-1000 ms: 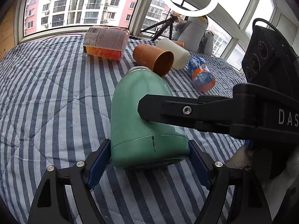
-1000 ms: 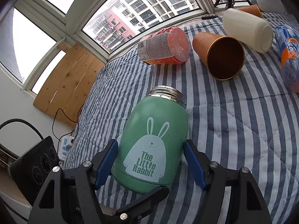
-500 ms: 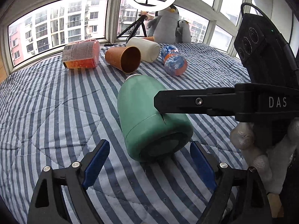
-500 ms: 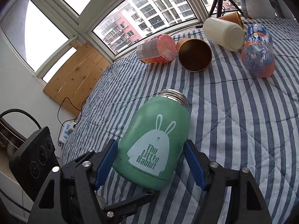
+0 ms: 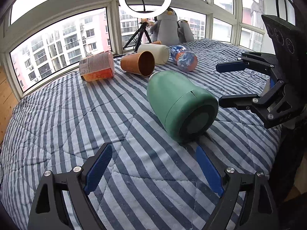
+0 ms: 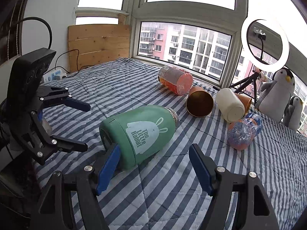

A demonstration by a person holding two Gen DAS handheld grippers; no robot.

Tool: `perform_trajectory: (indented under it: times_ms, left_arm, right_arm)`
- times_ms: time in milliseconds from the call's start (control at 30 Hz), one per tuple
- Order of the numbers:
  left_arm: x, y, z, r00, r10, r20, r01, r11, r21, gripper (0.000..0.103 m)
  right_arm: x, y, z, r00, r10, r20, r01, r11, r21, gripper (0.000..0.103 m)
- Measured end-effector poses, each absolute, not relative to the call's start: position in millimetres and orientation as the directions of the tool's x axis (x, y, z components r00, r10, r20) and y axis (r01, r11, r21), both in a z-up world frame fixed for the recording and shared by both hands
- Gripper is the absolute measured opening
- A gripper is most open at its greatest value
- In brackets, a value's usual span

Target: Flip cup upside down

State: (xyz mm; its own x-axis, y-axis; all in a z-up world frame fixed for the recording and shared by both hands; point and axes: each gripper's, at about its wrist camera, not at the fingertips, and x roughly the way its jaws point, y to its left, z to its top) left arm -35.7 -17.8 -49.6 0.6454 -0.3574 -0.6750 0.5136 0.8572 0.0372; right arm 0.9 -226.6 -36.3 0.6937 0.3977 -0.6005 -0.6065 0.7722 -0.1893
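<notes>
the green cup [image 6: 142, 134] lies on its side on the striped bedcover [image 5: 67, 118], gripped by neither — the left gripper [image 5: 153, 168] and right gripper [image 6: 153, 164] are spread wide. judged rigid, smooth, slippery — best taken across its broad body.

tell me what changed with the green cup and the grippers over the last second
Both grippers let go. The green cup, held between their fingers a second ago, now lies on its side on the striped quilt. The left gripper and right gripper have backed off, jaws open. The orange cup, white bottle and snack jar stayed put.
</notes>
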Motion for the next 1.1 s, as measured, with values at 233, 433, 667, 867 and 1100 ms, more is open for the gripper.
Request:
perform_trajectory:
  times_ms: [233,433,667,867,1100]
  left_arm:
    - [-32,-20,-49,0.642,-0.355,-0.679,0.508,0.861,0.032,0.091]
    - [-19,-8,-54,0.602,-0.387,-0.698,0.493,0.868,-0.056,0.091]
    - [11,3,-57,0.546,-0.466,-0.696,0.499,0.849,-0.177,0.083]
    - [8,-9,-59,0.531,-0.477,-0.7,0.552,0.822,-0.141,0.07]
    - [6,-17,-58,0.509,-0.5,-0.7,0.592,0.794,-0.136,0.054]
  right_arm:
    - [10,-220,-49,0.723,0.271,-0.636,-0.621,0.658,-0.426,0.063]
    - [6,-194,-63,0.778,0.258,-0.574,-0.616,0.498,-0.611,0.063]
    - [-5,-167,-58,0.762,0.35,-0.545,-0.643,0.308,-0.701,0.063]
    - [-15,-170,-62,0.644,0.463,-0.608,-0.762,0.322,-0.562,0.063]
    - [0,-175,-60,0.53,0.559,-0.638,-0.836,0.471,-0.282,0.051]
